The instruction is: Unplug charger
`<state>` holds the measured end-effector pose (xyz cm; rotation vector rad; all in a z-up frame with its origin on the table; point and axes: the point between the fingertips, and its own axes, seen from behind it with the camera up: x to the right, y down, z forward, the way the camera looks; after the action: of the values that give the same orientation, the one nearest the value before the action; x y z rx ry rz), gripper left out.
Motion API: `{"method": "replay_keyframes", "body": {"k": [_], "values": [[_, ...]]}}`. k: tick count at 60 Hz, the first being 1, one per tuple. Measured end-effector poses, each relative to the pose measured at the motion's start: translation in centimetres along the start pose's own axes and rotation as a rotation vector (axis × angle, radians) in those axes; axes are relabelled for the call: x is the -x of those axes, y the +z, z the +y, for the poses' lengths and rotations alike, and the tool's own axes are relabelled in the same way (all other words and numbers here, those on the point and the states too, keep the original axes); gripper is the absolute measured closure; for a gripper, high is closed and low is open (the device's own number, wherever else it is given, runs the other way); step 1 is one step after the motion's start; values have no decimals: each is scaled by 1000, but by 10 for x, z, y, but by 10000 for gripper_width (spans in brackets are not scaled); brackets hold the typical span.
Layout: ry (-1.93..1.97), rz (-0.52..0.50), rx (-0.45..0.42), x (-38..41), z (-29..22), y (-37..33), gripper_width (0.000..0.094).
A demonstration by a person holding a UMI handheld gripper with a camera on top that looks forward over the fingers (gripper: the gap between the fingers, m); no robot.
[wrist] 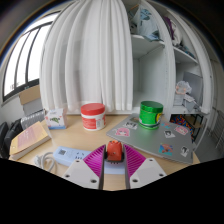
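A small red-orange charger (114,152) sits between my two fingers, near the right end of a white power strip (64,156) that lies on the wooden table (75,135). My gripper (114,147) is shut on the charger: both magenta pads (96,160) touch its sides. The charger's lower part and its plug are hidden between the fingers, so I cannot tell whether it is still seated in the strip.
A grey laptop (155,140) covered in stickers lies shut just right of the fingers. A red-lidded white jar (93,116) and a green jar (150,114) stand beyond. A book (30,140) lies at the left. White curtains (90,55) and a shelf (165,60) stand behind the table.
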<state>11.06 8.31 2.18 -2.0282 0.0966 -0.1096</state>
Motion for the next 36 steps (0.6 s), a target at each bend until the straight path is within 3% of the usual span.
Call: {"method": "replay_keyframes", "body": {"k": [2, 10, 24, 31, 36], "values": [[33, -25, -43, -5, -19, -1, 676], [21, -37, -49, -3, -21, 1, 786], [-4, -59, -81, -2, -26, -2, 816], [22, -50, -270, -13, -106, -50, 816], [45, -63, -338, -23, -142, -85, 816]]}}
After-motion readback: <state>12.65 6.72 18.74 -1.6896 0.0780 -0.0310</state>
